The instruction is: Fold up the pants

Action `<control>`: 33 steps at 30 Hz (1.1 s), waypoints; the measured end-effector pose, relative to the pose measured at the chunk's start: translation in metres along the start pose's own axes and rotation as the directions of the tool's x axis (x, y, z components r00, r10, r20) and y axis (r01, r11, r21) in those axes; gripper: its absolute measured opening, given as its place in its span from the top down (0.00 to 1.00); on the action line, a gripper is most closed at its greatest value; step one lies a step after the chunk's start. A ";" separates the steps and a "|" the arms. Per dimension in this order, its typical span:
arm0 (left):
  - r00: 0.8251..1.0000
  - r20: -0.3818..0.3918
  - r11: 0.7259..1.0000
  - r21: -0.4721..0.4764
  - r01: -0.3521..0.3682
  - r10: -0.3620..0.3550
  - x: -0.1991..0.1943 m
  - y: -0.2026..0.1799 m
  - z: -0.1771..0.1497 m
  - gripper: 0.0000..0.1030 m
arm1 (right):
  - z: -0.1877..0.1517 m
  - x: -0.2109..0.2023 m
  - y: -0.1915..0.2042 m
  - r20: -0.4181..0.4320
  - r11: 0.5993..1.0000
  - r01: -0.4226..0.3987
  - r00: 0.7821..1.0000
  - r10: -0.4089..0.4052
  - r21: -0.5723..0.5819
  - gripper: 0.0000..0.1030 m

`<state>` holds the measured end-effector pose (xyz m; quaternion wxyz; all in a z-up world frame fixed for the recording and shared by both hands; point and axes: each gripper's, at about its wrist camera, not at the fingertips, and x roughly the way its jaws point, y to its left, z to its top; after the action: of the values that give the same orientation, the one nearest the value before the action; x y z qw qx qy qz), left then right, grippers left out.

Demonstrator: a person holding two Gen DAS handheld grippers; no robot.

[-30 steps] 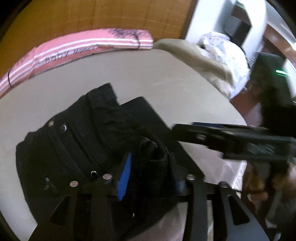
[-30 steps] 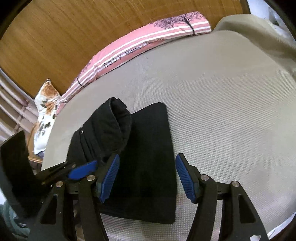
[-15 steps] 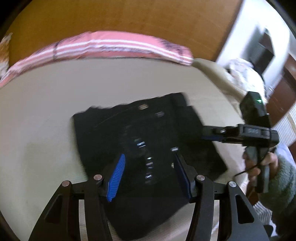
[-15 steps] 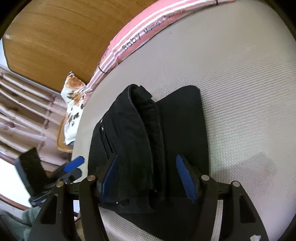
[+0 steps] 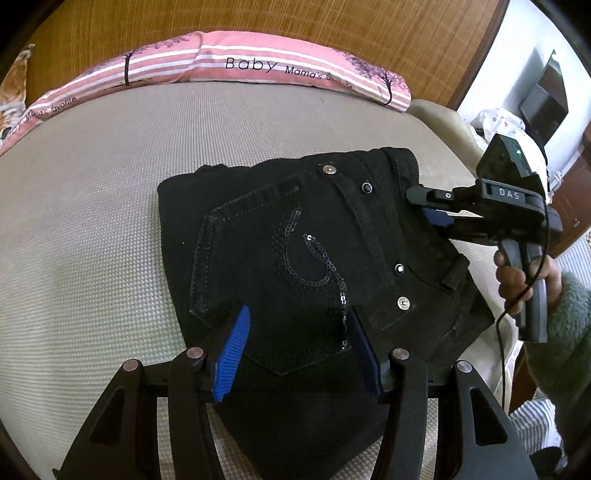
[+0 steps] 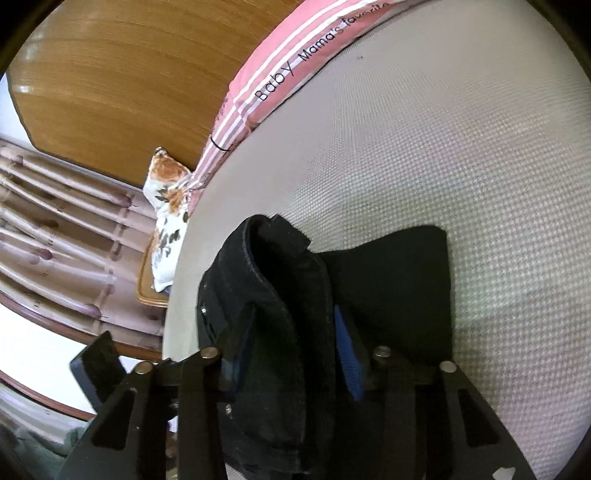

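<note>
The black pants [image 5: 295, 251] lie folded on the beige mattress [image 5: 92, 221], back pocket with sequins facing up. My left gripper [image 5: 299, 343] is open above the near edge of the pants, blue pads on either side of the pocket, holding nothing. My right gripper [image 5: 428, 206] shows at the right of the left wrist view, at the waistband. In the right wrist view my right gripper [image 6: 291, 354] is closed on the thick waistband fold of the pants [image 6: 288, 295], which rises between its fingers.
A pink striped pillow [image 5: 258, 66] lies along the far edge of the mattress against a wooden headboard [image 5: 258, 18]. A floral cushion [image 6: 166, 229] sits past the mattress's left side. The mattress edge and a white pile [image 5: 498, 122] are at the right.
My left gripper let go of the pants and pulled back above them. My right gripper closed on the waistband fold.
</note>
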<state>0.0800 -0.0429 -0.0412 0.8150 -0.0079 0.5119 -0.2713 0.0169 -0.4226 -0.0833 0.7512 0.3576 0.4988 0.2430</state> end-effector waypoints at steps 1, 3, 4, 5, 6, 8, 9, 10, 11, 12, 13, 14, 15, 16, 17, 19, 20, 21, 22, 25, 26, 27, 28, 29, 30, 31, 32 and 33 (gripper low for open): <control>1.000 0.001 1.000 0.003 -0.003 0.003 0.001 -0.001 0.000 0.46 | -0.003 0.000 0.001 -0.008 1.000 -0.001 1.000 0.001 -0.007 0.72; 1.000 0.003 1.000 0.013 -0.012 0.012 0.004 -0.002 0.002 0.46 | -0.006 0.002 0.007 -0.016 1.000 -0.013 1.000 0.012 -0.020 0.74; 1.000 0.003 1.000 0.017 -0.014 0.014 0.004 -0.003 0.001 0.46 | -0.007 0.002 0.009 -0.014 1.000 -0.017 1.000 0.017 -0.017 0.76; 1.000 0.005 1.000 0.018 -0.016 0.016 0.005 -0.004 0.002 0.46 | -0.007 0.003 0.011 -0.011 1.000 -0.016 1.000 0.016 -0.010 0.78; 1.000 0.008 1.000 0.019 -0.019 0.019 0.006 -0.004 0.001 0.46 | -0.007 0.003 0.012 -0.005 1.000 -0.007 1.000 0.007 -0.003 0.81; 1.000 0.009 1.000 0.018 -0.024 0.024 0.006 -0.005 0.001 0.46 | -0.008 0.002 0.015 0.014 1.000 0.009 1.000 -0.009 0.008 0.87; 1.000 0.010 1.000 0.011 -0.023 0.023 0.006 -0.005 0.002 0.46 | -0.011 -0.002 0.021 0.038 1.000 0.029 0.999 -0.029 0.006 0.89; 1.000 0.009 1.000 0.005 -0.021 0.021 0.006 -0.004 0.005 0.46 | -0.013 -0.006 0.026 0.052 0.999 0.037 0.998 -0.038 0.009 0.89; 1.000 0.013 1.000 -0.002 -0.019 0.019 0.004 -0.004 0.006 0.46 | -0.014 -0.011 0.031 0.065 0.999 0.035 0.997 -0.036 0.018 0.90; 0.999 0.027 1.000 -0.009 -0.016 0.016 0.001 -0.004 0.007 0.46 | -0.016 -0.018 0.037 0.082 0.999 0.028 0.996 -0.030 0.026 0.91; 0.999 0.051 1.000 -0.014 -0.015 0.016 -0.004 -0.004 0.010 0.46 | -0.017 -0.023 0.042 0.097 0.999 0.028 0.995 -0.031 0.025 0.91; 0.997 0.072 1.000 -0.014 -0.014 0.015 -0.009 -0.005 0.014 0.46 | -0.018 -0.029 0.047 0.113 0.999 0.031 0.993 -0.033 0.020 0.91; 0.996 0.083 1.000 -0.013 -0.012 0.013 -0.011 -0.005 0.016 0.46 | -0.019 -0.035 0.052 0.130 0.999 0.037 0.991 -0.039 0.018 0.91; 0.995 0.098 1.000 -0.010 -0.005 0.006 -0.014 -0.006 0.020 0.46 | -0.021 -0.042 0.054 0.150 0.999 0.042 0.988 -0.044 0.022 0.91; 0.994 0.106 1.000 -0.005 0.002 -0.001 -0.015 -0.008 0.024 0.46 | -0.021 -0.046 0.055 0.164 0.999 0.048 0.985 -0.051 0.026 0.91; 0.994 0.110 1.000 0.011 0.003 -0.004 -0.013 -0.012 0.030 0.46 | -0.027 -0.056 0.050 0.203 0.995 0.085 0.975 -0.093 0.044 0.92; 0.994 0.107 1.000 0.019 0.003 -0.005 -0.010 -0.014 0.032 0.46 | -0.029 -0.059 0.042 0.210 0.993 0.098 0.972 -0.110 0.069 0.92; 0.995 0.098 1.000 0.027 0.005 -0.007 -0.006 -0.015 0.033 0.46 | -0.032 -0.060 0.032 0.208 0.990 0.104 0.970 -0.123 0.099 0.92; 0.997 0.075 0.999 0.037 0.007 -0.010 0.002 -0.016 0.033 0.46 | -0.035 -0.058 0.021 0.200 0.984 0.113 0.970 -0.139 0.134 0.92; 1.000 -0.011 0.998 0.064 -0.007 0.008 0.031 -0.013 0.027 0.46 | -0.043 -0.047 -0.006 0.169 0.967 0.188 0.961 -0.217 0.171 0.89; 1.000 -0.012 0.996 0.090 -0.019 0.020 0.037 -0.014 0.024 0.46 | -0.043 -0.047 -0.011 0.169 0.967 0.169 0.965 -0.202 0.192 0.84; 1.000 0.004 0.993 0.117 -0.030 0.030 0.037 -0.016 0.021 0.46 | -0.043 -0.048 -0.012 0.169 0.964 0.163 0.965 -0.200 0.210 0.77; 0.999 0.014 0.987 0.151 -0.050 0.048 0.037 -0.020 0.018 0.46 | -0.043 -0.051 -0.010 0.168 0.962 0.170 0.964 -0.208 0.214 0.76; 0.998 0.014 0.983 0.172 -0.064 0.062 0.037 -0.023 0.017 0.46 | -0.042 -0.054 -0.007 0.168 0.960 0.189 0.960 -0.225 0.207 0.71; 0.998 0.011 0.983 0.174 -0.066 0.065 0.037 -0.024 0.017 0.46 | -0.043 -0.059 -0.001 0.169 0.958 0.212 0.955 -0.245 0.191 0.70; 0.998 -0.001 0.985 0.159 -0.060 0.061 0.035 -0.023 0.018 0.46 | -0.045 -0.064 0.003 0.175 0.960 0.213 0.954 -0.245 0.180 0.70; 0.998 -0.004 0.988 0.147 -0.054 0.055 0.033 -0.023 0.017 0.45 | -0.047 -0.069 0.006 0.179 0.963 0.208 0.954 -0.239 0.173 0.70; 0.999 -0.001 0.990 0.133 -0.040 0.040 0.028 -0.021 0.016 0.45 | -0.050 -0.073 0.008 0.177 0.963 0.207 0.955 -0.237 0.171 0.70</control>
<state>0.0932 -0.0780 -0.0508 0.8180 0.0571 0.4943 -0.2885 -0.0573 -0.4554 -0.0468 0.7900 0.3770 0.4764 0.0819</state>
